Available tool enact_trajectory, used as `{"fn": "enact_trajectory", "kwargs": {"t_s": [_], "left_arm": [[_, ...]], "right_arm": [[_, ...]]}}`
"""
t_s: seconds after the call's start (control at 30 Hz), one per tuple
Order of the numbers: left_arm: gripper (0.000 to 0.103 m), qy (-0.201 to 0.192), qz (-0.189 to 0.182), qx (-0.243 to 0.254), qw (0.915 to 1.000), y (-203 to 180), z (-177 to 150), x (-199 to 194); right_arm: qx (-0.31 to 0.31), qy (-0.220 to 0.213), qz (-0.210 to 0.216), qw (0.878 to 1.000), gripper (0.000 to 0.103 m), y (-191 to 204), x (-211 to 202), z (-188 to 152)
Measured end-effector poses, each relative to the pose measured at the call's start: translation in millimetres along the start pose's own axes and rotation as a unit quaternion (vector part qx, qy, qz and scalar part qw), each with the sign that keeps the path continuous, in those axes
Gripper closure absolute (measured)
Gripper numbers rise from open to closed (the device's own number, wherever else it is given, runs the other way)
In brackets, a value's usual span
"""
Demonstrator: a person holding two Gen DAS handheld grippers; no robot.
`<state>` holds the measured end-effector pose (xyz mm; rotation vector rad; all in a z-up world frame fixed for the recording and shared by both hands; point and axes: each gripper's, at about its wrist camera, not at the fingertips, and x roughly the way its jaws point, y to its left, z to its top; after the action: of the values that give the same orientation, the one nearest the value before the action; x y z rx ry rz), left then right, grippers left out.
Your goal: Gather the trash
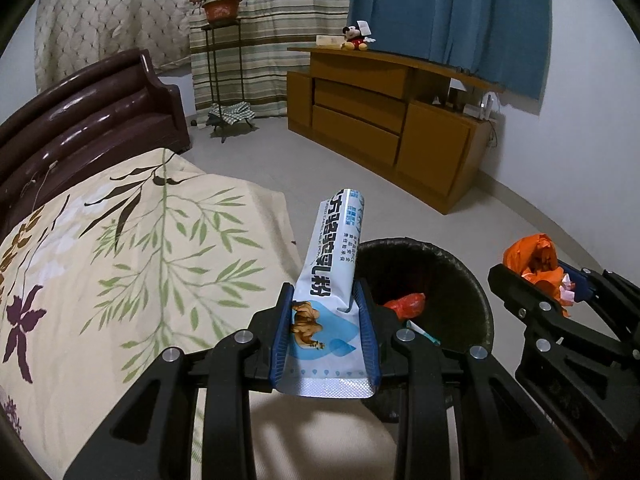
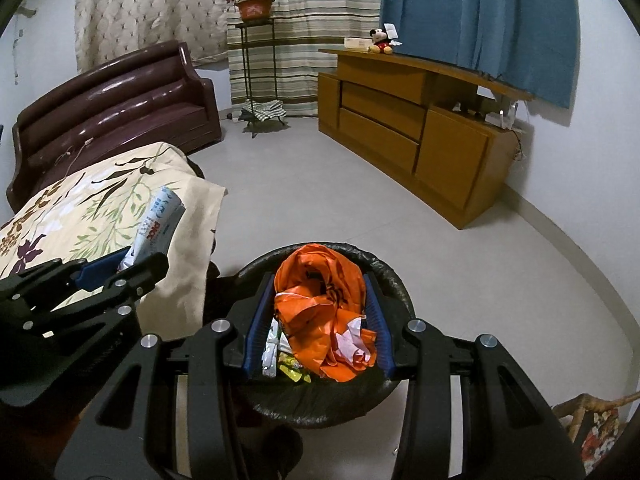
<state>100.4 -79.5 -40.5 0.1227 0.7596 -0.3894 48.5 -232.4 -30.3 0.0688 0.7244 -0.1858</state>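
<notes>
My left gripper (image 1: 325, 300) is shut on a white and blue milk-powder sachet (image 1: 332, 264) that stands up between its blue pads, just left of the bin's rim. The black-lined trash bin (image 1: 476, 280) on the floor holds a red wrapper (image 1: 406, 304) and other scraps. My right gripper (image 2: 320, 292) is shut on a crumpled orange plastic bag (image 2: 320, 304) with bits of paper and wrappers, and it hangs over the bin (image 2: 394, 276). In the right wrist view the left gripper (image 2: 132, 262) with the sachet (image 2: 158, 216) shows at the left. The right gripper (image 1: 538, 276) shows at the right of the left wrist view.
A table under a floral cloth (image 1: 132, 260) lies to the left of the bin. Behind it stands a dark brown sofa (image 1: 92, 120). A wooden cabinet (image 1: 384, 120) with a plush toy (image 1: 356, 38) lines the far wall, beside a plant stand (image 1: 222, 68). Pale floor (image 2: 320, 184) stretches beyond the bin.
</notes>
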Motion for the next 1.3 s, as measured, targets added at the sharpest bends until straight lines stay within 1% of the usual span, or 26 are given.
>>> {"fn": "enact_trajectory", "kwargs": {"t_s": [0.2,0.5,0.67,0.73,0.77,0.83,0.93,1.17,1.2,1.23,1.3], "left_arm": [[0.071,0.004,0.002,0.006,1.0,-4.0,3.7,9.4],[0.071,0.013,0.016,0.02,0.9996,-11.6,11.0,24.8],[0.069,0.016,0.016,0.02,0.9995,-12.0,15.2,27.3],[0.062,0.019,0.018,0.018,0.9995,-11.9,15.4,27.8],[0.055,0.019,0.019,0.016,0.9995,-12.7,15.9,28.2],[0.047,0.017,0.02,0.012,0.9996,-11.8,16.4,26.5],[0.042,0.017,0.021,0.012,0.9996,-11.8,17.1,25.4],[0.038,0.014,0.021,0.01,0.9996,-10.8,18.4,25.2],[0.037,0.014,0.021,0.009,0.9996,-10.0,19.1,25.9],[0.034,0.014,0.021,0.008,0.9997,-9.6,19.4,25.8],[0.032,0.01,0.023,0.007,0.9997,-8.8,18.9,24.5]], "right_arm": [[0.009,0.003,-0.002,1.0,0.061,-7.8,11.4,4.2],[0.019,0.008,-0.007,1.0,0.061,-15.6,24.4,7.3],[0.022,0.01,-0.008,1.0,0.061,-17.1,31.1,9.6],[0.021,0.01,-0.008,1.0,0.06,-17.4,32.2,9.2],[0.021,0.01,-0.011,1.0,0.06,-16.7,32.9,9.1],[0.021,0.011,-0.011,1.0,0.059,-16.5,33.6,9.2],[0.024,0.008,-0.013,1.0,0.048,-16.8,33.3,9.8],[0.023,-0.001,-0.022,0.999,0.048,-19.6,29.0,11.1],[0.024,-0.003,-0.024,0.999,0.048,-20.0,28.2,11.3],[0.026,-0.004,-0.025,0.999,0.048,-20.9,27.0,11.5],[0.028,-0.006,-0.029,0.999,0.046,-22.5,26.0,12.0]]}}
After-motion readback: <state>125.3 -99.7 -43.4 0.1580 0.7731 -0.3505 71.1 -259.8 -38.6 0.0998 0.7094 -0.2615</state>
